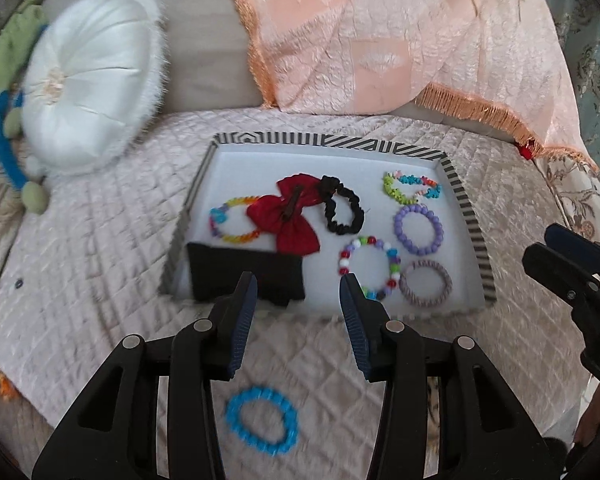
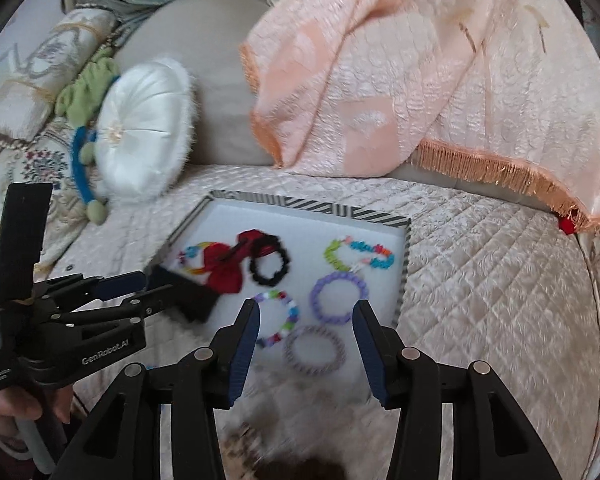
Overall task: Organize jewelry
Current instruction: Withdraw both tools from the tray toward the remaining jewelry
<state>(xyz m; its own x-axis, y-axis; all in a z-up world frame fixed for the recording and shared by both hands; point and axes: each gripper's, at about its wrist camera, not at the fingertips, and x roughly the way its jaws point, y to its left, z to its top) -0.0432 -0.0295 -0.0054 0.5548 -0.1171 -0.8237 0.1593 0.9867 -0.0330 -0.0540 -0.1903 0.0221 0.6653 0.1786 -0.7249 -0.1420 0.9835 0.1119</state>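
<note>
A striped-rim white tray lies on the quilted bed. It holds a red bow, a black scrunchie, a rainbow bracelet, a lilac bead bracelet, a multicolour bead bracelet, a mauve coil band, a green and teal bracelet and a black box. A blue bracelet lies on the quilt below my open, empty left gripper. My right gripper is open and empty over the tray's near edge.
A white round cushion and a blue and green toy lie to the left. A peach fringed blanket is draped behind the tray. The right gripper shows at the right edge of the left wrist view.
</note>
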